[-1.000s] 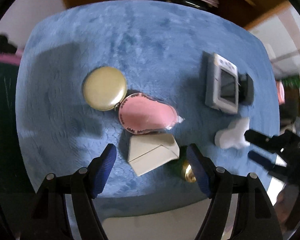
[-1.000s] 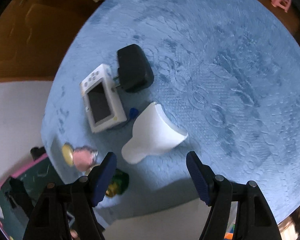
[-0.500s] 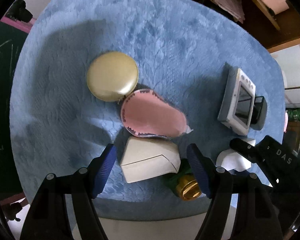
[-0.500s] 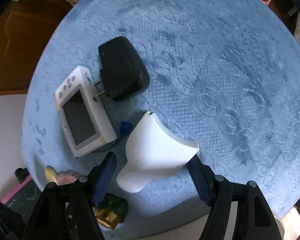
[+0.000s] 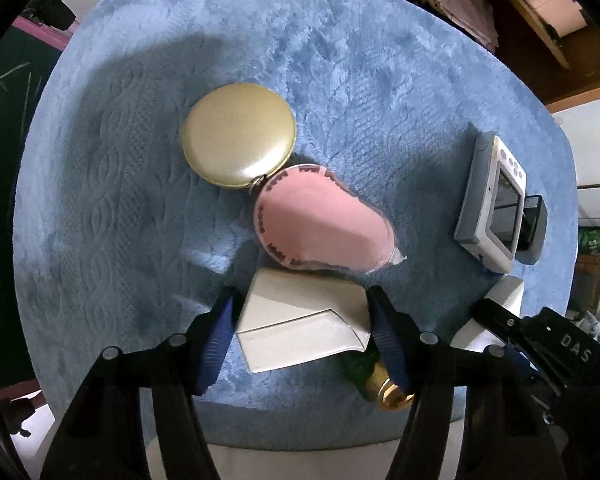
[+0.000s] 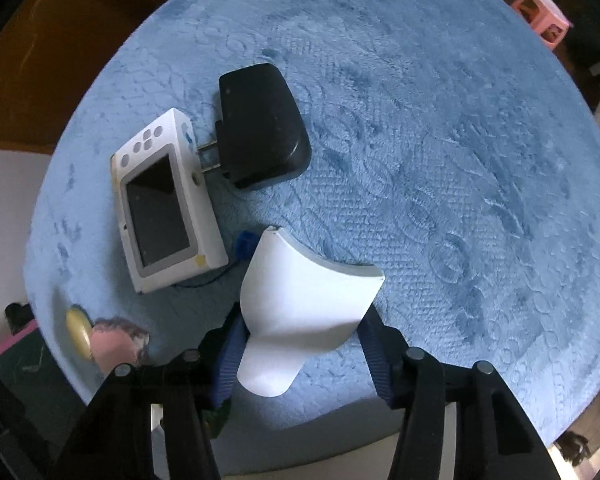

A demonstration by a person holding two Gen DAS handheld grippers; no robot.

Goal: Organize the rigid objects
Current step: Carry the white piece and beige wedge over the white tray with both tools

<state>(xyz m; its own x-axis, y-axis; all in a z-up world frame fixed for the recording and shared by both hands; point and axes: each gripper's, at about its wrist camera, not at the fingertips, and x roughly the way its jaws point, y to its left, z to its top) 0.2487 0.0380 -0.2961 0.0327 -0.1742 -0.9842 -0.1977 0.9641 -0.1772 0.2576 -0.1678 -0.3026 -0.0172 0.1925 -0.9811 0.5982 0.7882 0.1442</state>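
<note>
The cream angular box [image 5: 300, 320] lies on the blue plush cloth [image 5: 360, 100] at its near edge, between the blue pads of the left claw [image 5: 302, 334], whose jaws have just been closing and now pinch its two sides. A pink oval pouch [image 5: 324, 220] touches the box's far edge, with a round gold compact [image 5: 238, 134] beyond it. The right claw [image 6: 300, 344], also just closing, pinches the white curved piece [image 6: 300, 308]. Nearby sit a white screen device [image 6: 160, 204] and a black adapter [image 6: 260, 124].
</note>
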